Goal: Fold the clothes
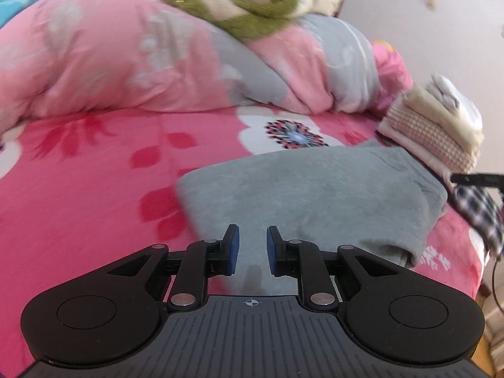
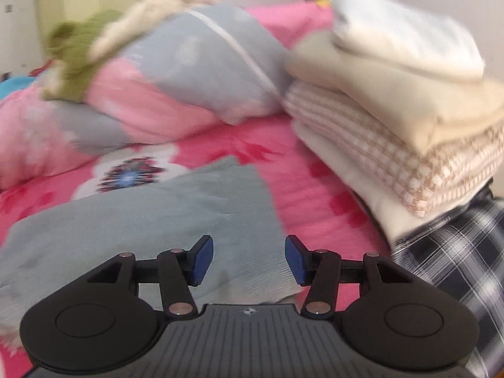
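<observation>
1. Grey garment (image 1: 315, 195) lies folded flat on the pink floral bedsheet (image 1: 94, 189), filling the middle of the left wrist view and reaching out toward 3 o'clock.
2. Left gripper (image 1: 253, 250) sits over the garment's near edge at 6 o'clock, its blue pads (image 1: 234, 249) a narrow gap apart and holding nothing.
3. Right gripper (image 2: 249, 260) hovers at 6 o'clock in its own view, over the garment's right-hand edge (image 2: 157, 214); its jaws stand wider apart than the left's, and are empty.
4. Stack of folded clothes (image 2: 393, 119), cream, checked and white layers, rests at 2 o'clock from the right gripper, on top of a dark plaid cloth (image 2: 456, 252).
5. Rolled pink-and-grey quilt (image 1: 141, 56) lies across the bed from 10 to 1 o'clock beyond the garment.
6. Green-and-cream knit (image 1: 239, 3) is draped on top of the quilt at 12 o'clock.
7. Both views are blurred, so fine fabric detail cannot be made out.
</observation>
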`<move>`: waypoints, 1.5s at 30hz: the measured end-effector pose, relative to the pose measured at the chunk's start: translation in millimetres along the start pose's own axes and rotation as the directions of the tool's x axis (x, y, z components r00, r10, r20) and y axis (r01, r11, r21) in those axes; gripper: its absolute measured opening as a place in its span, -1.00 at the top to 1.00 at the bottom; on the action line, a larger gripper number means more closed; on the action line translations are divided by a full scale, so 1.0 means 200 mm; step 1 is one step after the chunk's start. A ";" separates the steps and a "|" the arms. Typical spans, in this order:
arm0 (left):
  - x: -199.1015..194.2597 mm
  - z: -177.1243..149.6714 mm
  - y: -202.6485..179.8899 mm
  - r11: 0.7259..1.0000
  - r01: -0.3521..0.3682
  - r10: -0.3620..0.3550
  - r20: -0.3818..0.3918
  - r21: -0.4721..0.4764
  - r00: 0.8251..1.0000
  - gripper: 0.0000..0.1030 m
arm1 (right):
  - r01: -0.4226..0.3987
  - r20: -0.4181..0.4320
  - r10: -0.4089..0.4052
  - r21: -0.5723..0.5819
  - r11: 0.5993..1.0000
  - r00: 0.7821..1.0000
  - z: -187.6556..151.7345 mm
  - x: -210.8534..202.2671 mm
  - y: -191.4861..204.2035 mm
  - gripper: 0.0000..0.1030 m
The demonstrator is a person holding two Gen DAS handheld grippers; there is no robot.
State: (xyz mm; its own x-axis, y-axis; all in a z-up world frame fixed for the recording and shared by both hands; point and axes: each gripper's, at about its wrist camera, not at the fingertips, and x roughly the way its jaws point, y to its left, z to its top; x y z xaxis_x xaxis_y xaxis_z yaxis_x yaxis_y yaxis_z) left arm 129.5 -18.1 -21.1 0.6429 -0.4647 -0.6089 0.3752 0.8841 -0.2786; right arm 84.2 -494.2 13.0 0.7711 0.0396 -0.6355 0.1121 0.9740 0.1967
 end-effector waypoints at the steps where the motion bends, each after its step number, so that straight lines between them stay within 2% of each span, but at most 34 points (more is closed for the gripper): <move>1: -0.03 -0.01 0.03 1.000 0.001 -0.001 0.000 -0.023 1.000 0.65 | -0.019 0.006 0.019 -0.007 1.000 1.000 -0.01 -0.05 0.06 -0.03; 3: -0.08 -0.04 0.08 0.998 0.006 -0.005 0.006 -0.067 1.000 0.65 | -0.056 0.019 0.057 -0.022 0.998 0.998 -0.03 -0.16 0.17 -0.03; 4: -0.11 -0.05 0.11 0.996 0.011 -0.010 0.011 -0.091 1.000 0.65 | -0.105 0.016 0.105 -0.003 0.994 0.994 -0.05 -0.20 0.23 -0.03; 6: -0.16 -0.08 0.17 0.990 0.024 -0.021 0.024 -0.142 0.999 0.65 | -0.259 0.001 0.260 0.091 0.962 0.966 -0.10 -0.28 0.36 -0.06; 7: -0.18 -0.09 0.19 0.984 0.037 -0.032 0.033 -0.173 0.999 0.65 | -0.304 -0.007 0.308 0.142 0.942 0.951 -0.13 -0.28 0.41 -0.10; 8: -0.19 -0.11 0.22 0.978 0.051 -0.044 0.041 -0.204 0.998 0.64 | -0.319 -0.019 0.329 0.198 0.927 0.944 -0.19 -0.25 0.46 -0.17; 10: -0.21 -0.14 0.27 0.961 0.084 -0.074 0.049 -0.263 0.996 0.57 | -0.343 -0.038 0.371 0.308 0.887 0.928 -0.30 -0.19 0.54 -0.19; 14: -0.15 -0.18 0.32 0.934 0.134 -0.134 0.024 -0.331 0.991 0.55 | -0.366 -0.060 0.459 0.516 0.774 0.887 -0.53 -0.06 0.71 -0.20; 18: -0.03 -0.17 0.36 0.903 0.179 -0.191 0.009 -0.390 0.982 0.54 | -0.354 -0.060 0.544 0.699 0.622 0.837 -0.75 0.06 0.88 -0.21; 19: 0.00 -0.17 0.38 0.895 0.189 -0.204 0.005 -0.404 0.979 0.54 | -0.345 -0.057 0.548 0.721 0.601 0.835 -0.78 0.10 0.92 -0.21; 23: 0.16 -0.13 0.43 0.869 0.188 -0.217 -0.012 -0.458 0.976 0.52 | -0.302 -0.053 0.480 0.716 0.630 0.876 -0.79 0.23 1.00 -0.20; 26: 0.27 -0.11 0.49 0.840 0.187 -0.220 -0.006 -0.509 0.975 0.52 | -0.308 -0.029 0.465 0.713 0.630 0.885 -0.78 0.27 1.03 -0.20; 34: 0.38 -0.09 0.54 0.782 0.243 -0.268 0.043 -0.574 0.963 0.52 | -0.335 0.050 0.454 0.746 0.576 0.890 -0.79 0.35 1.01 -0.20; 38: 0.42 -0.08 0.56 0.752 0.272 -0.290 0.069 -0.600 0.955 0.52 | -0.353 0.100 0.447 0.770 0.531 0.889 -0.82 0.35 1.00 -0.20; 40: 0.45 -0.07 0.57 0.737 0.286 -0.301 0.082 -0.613 0.950 0.52 | -0.358 0.108 0.442 0.766 0.533 0.891 -0.82 0.36 1.00 -0.20; 45: 0.50 -0.06 0.53 0.740 0.269 -0.265 0.101 -0.617 0.959 0.53 | -0.375 0.142 0.430 0.765 0.524 0.892 -0.82 0.38 1.00 -0.13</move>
State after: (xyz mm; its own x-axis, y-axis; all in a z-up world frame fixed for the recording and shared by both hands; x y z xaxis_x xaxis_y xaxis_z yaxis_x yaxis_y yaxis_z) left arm 225.4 30.3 -119.5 0.5848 -0.6848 -0.4349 0.0387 0.5590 -0.8282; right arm 61.8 -260.3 -119.2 0.8249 0.4223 -0.3758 0.2490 0.3255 0.9122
